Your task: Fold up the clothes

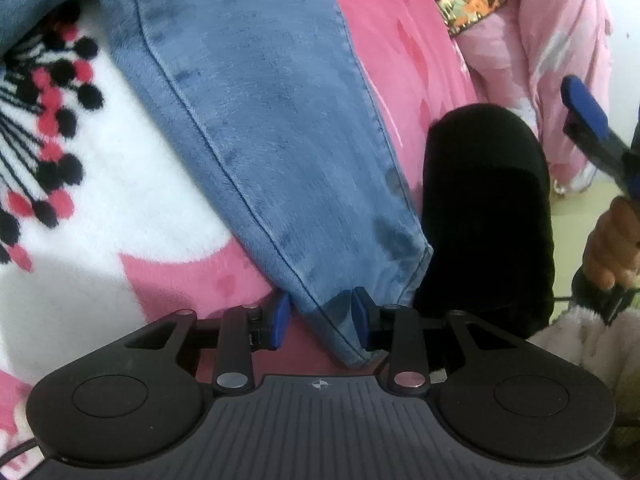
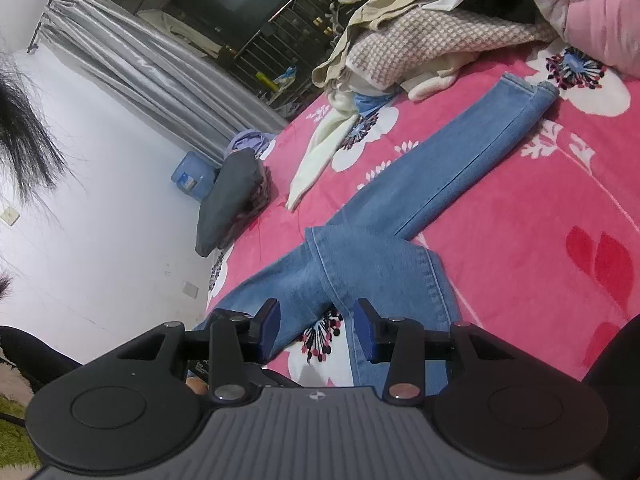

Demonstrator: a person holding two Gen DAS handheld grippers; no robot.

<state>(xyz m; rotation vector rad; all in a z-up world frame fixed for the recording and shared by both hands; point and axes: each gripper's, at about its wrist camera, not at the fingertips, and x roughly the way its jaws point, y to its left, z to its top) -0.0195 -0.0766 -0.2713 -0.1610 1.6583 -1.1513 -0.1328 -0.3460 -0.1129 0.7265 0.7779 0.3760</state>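
Note:
Blue jeans (image 2: pixel 420 196) lie on a pink flowered blanket (image 2: pixel 520 240), one leg stretched toward the far right, the other bent across near my right gripper. My right gripper (image 2: pixel 316 330) is open above the jeans near the bend, holding nothing. In the left wrist view a jeans leg (image 1: pixel 260 120) runs down to its hem, which lies between the blue pads of my left gripper (image 1: pixel 320 316). The jaws stand apart around the hem, not clamped. The right gripper's blue finger (image 1: pixel 584 108) shows at the right edge.
A heap of clothes (image 2: pixel 420 32) sits at the bed's far end, with a cream garment (image 2: pixel 320 148) trailing from it. A black cloth (image 1: pixel 488 208) lies beside the hem. A dark bag (image 2: pixel 228 200) and blue container (image 2: pixel 192 176) stand by the wall. A pink garment (image 1: pixel 520 40) lies beyond.

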